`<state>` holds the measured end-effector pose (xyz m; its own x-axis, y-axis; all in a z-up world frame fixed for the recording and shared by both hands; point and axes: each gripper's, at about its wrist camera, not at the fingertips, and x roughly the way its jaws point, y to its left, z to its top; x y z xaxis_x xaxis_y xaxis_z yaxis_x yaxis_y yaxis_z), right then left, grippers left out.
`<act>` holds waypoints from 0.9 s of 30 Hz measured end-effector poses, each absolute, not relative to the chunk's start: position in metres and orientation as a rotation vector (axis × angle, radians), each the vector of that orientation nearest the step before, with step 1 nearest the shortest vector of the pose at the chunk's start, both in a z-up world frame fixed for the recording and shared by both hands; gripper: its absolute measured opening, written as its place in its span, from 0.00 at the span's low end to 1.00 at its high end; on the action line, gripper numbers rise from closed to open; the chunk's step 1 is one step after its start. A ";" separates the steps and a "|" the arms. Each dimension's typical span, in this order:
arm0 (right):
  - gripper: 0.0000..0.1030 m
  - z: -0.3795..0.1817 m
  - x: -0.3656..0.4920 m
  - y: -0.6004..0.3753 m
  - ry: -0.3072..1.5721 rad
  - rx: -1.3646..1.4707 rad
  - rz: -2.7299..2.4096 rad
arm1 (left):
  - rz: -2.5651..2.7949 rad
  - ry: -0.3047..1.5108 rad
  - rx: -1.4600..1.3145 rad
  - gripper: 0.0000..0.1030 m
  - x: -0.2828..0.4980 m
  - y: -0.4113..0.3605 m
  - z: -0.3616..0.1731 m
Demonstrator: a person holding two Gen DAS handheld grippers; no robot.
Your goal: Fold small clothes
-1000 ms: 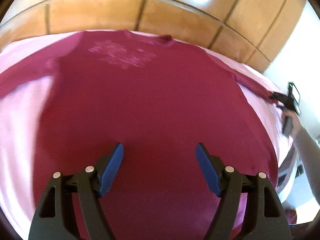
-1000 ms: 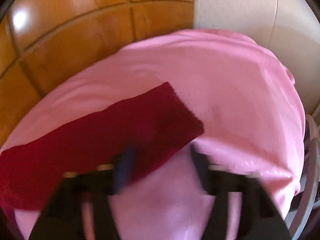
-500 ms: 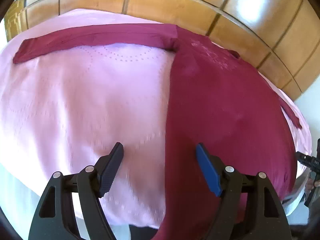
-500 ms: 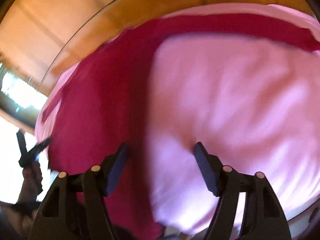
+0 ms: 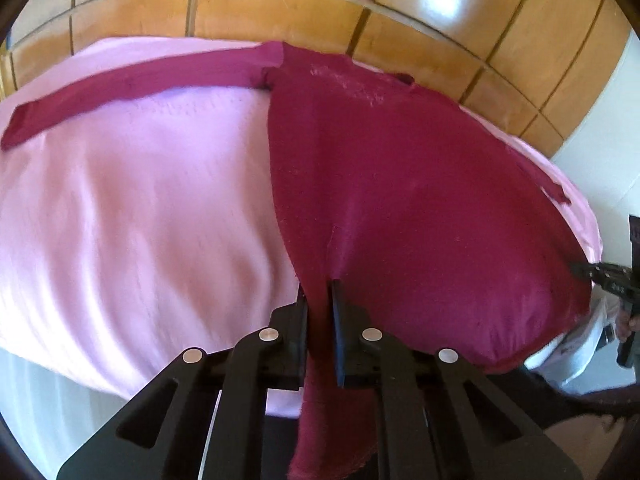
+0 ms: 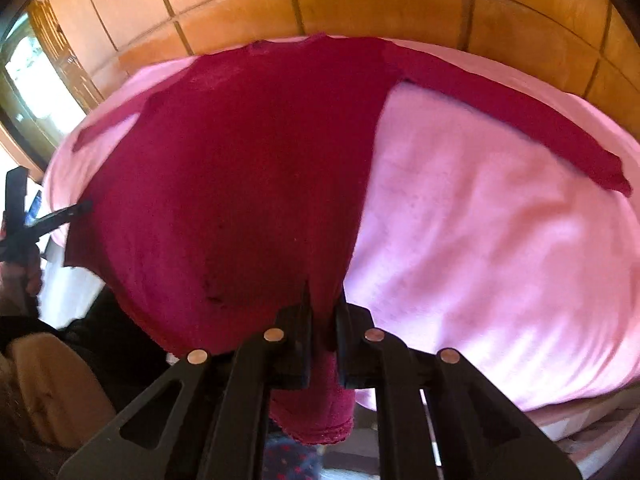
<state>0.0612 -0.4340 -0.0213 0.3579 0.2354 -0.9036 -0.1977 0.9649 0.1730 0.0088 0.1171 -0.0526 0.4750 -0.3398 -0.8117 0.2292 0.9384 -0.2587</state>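
1. Two grippers are clenching the shirt's (image 5: 400, 184) hem at the bed's (image 5: 140, 208) near edge.
2. Left gripper (image 5: 319, 300) is pinching one corner.
3. Right gripper (image 6: 323, 304) is pinching the other.

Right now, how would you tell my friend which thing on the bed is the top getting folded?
Look for the big pink bedspread below the wooden wall panels. Spread flat on it lies a dark red long-sleeved top, sleeves stretched out to both sides. It is the only dark thing on the pink, and the left gripper and right gripper each pinch its bottom edge.
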 end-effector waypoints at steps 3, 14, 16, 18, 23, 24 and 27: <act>0.07 -0.050 0.064 -0.442 1.239 0.057 0.247 | -0.328 1.030 -0.082 0.08 0.001 0.115 -0.059; 0.43 -0.002 0.086 -0.456 1.064 0.143 0.242 | -0.267 0.882 -0.179 0.43 0.049 0.114 -0.017; 0.44 0.002 0.101 -0.452 1.015 0.167 0.242 | -0.271 0.854 -0.179 0.46 0.061 0.100 -0.014; 0.44 0.001 0.125 -0.442 0.976 0.229 0.263 | -0.275 0.838 -0.163 0.51 0.078 0.080 -0.014; 0.56 -0.008 0.192 -0.407 0.915 0.291 0.270 | -0.255 0.831 -0.120 0.54 0.113 0.048 -0.021; 0.57 -0.012 0.202 -0.404 0.906 0.289 0.253 | -0.243 0.832 -0.109 0.54 0.117 0.046 -0.024; 0.57 -0.030 0.230 -0.398 0.922 0.271 0.184 | -0.185 0.839 -0.075 0.54 0.133 0.046 -0.039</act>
<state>0.2299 -0.3982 -0.0300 0.5925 0.2714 -0.7584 -0.0408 0.9504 0.3083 0.1327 0.0458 -0.0385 0.6530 -0.1923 -0.7325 0.1328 0.9813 -0.1392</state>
